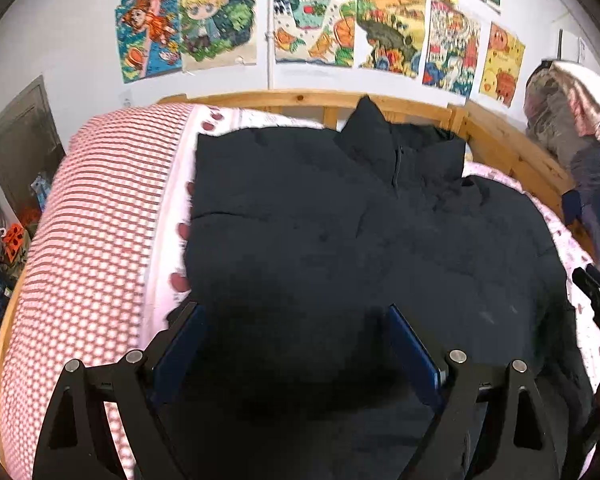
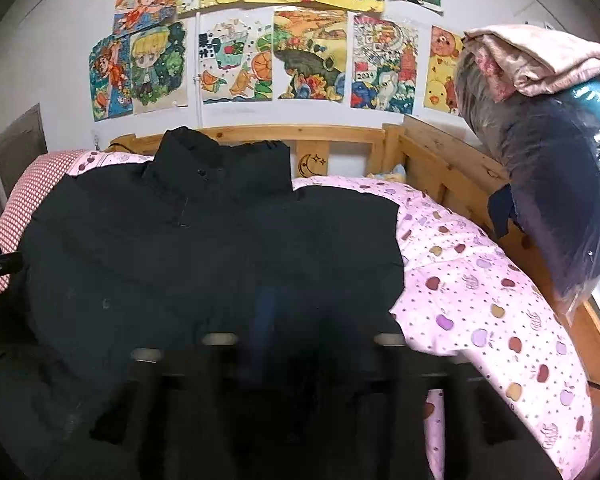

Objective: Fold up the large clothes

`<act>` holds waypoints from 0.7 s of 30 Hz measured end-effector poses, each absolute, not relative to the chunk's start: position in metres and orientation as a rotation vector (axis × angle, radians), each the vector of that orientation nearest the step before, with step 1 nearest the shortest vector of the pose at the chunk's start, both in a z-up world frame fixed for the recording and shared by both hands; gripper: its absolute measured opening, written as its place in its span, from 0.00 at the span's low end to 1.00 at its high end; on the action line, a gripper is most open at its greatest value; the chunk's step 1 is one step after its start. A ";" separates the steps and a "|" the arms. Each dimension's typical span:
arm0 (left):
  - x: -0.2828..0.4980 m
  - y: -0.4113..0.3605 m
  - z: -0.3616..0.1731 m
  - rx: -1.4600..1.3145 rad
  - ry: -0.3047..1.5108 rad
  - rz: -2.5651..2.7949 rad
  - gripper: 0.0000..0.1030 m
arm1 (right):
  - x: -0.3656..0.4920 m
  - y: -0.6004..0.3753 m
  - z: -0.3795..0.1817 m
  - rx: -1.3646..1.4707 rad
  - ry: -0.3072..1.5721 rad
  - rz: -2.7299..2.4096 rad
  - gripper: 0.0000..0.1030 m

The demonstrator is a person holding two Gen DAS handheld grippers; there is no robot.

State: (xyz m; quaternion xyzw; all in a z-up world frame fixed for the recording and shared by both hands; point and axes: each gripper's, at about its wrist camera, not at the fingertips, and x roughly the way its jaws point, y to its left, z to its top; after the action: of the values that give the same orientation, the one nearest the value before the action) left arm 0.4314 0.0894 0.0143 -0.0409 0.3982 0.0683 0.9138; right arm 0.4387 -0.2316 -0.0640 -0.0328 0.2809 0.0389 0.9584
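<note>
1. Large black padded jacket [image 2: 204, 256]: spread flat on the pink apple-print bedsheet [image 2: 480, 292], collar toward the wooden headboard [image 2: 340, 140].
2. Left gripper [image 1: 296, 344]: jaws released, empty, poised over the hem.
3. Right gripper [image 2: 296, 344]: blurred; jaw state cannot be told.
4. Step: probably before the first fold; next, grasp an edge.
</note>
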 end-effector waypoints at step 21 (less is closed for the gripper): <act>0.460 0.089 -0.078 -0.100 0.926 0.204 1.00 | 0.476 -0.173 -0.161 -0.054 0.735 0.276 0.62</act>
State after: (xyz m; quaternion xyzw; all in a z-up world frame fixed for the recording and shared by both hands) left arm 0.4596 0.0893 -0.0777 -0.0480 0.4459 0.0981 0.8884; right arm 0.4760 -0.1733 -0.1606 -0.0262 0.3582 0.1345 0.9235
